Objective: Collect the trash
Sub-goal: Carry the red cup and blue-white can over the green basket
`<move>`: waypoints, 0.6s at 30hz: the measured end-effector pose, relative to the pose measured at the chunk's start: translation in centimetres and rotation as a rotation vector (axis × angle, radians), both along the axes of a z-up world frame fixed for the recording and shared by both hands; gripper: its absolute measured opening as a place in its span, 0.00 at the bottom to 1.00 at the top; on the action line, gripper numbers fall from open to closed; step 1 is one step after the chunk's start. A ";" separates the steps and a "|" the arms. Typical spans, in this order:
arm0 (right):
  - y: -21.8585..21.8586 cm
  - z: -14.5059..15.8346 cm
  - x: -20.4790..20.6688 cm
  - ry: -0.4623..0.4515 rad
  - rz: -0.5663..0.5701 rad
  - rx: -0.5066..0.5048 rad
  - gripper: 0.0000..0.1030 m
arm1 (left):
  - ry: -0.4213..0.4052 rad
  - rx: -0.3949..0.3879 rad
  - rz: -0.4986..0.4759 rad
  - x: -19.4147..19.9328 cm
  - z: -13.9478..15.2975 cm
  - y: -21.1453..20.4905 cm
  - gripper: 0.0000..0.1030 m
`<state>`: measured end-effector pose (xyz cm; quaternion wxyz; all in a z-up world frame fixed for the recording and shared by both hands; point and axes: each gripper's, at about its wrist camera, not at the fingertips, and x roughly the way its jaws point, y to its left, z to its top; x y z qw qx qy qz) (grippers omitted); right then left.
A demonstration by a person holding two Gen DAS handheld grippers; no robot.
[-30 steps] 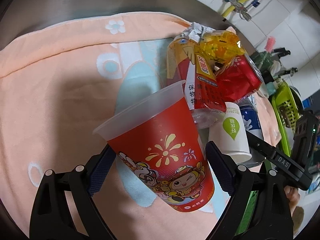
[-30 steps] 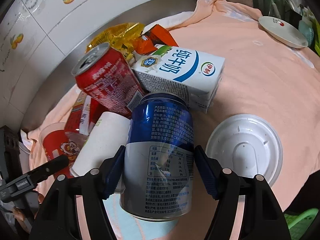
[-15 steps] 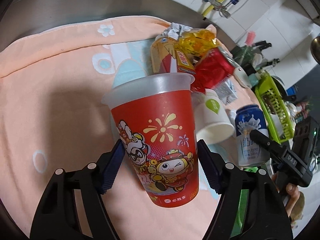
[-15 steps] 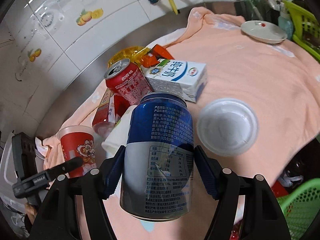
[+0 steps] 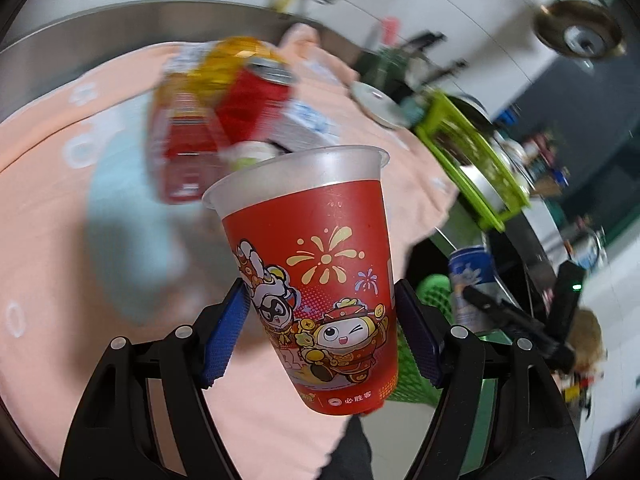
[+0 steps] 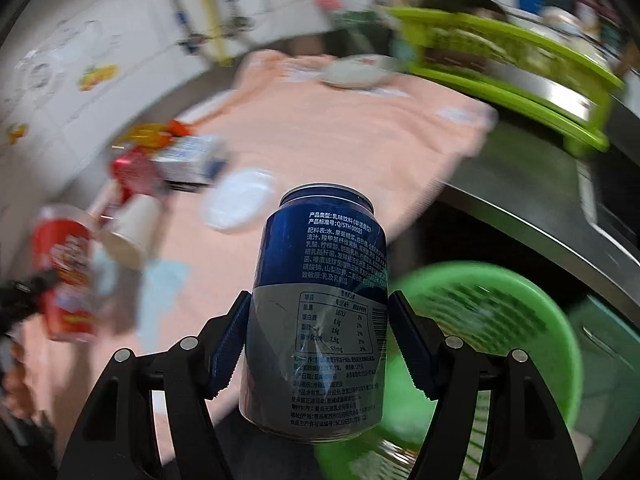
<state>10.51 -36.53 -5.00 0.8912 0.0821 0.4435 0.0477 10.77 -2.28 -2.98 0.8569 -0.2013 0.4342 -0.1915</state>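
My left gripper [image 5: 320, 332] is shut on a red plastic cup [image 5: 316, 272] with cartoon figures, held upright above the peach cloth's [image 5: 52, 216] edge. My right gripper [image 6: 318, 340] is shut on a blue and silver drink can [image 6: 320, 308], lifted off the counter over a round green basket [image 6: 496, 328] on the floor. A heap of trash stays on the cloth: a red can [image 5: 252, 104], a yellow wrapper [image 5: 236, 56], a milk carton [image 6: 188, 160], a white paper cup [image 6: 128, 232] and a white lid [image 6: 240, 200]. The left view also shows the blue can [image 5: 470, 284].
A lime green dish rack [image 6: 512, 64] stands on the steel counter [image 6: 532, 184] to the right. A small white plate [image 6: 356, 70] lies on the cloth's far end. White tiled wall with pipes runs behind. Both views are blurred by motion.
The left gripper closed on the red cup and lifted it up and to the right. The right gripper carried the blue can off the cloth to above the green basket.
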 end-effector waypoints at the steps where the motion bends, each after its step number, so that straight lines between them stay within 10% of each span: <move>1: -1.1 -0.8 -0.5 0.017 -0.031 -0.024 0.65 | -0.005 0.002 -0.023 0.1 0.2 -1.0 0.70; 18: -10.2 -10.0 -5.6 0.193 -0.239 0.013 0.67 | 0.047 0.077 -0.417 0.9 -2.3 -20.9 0.70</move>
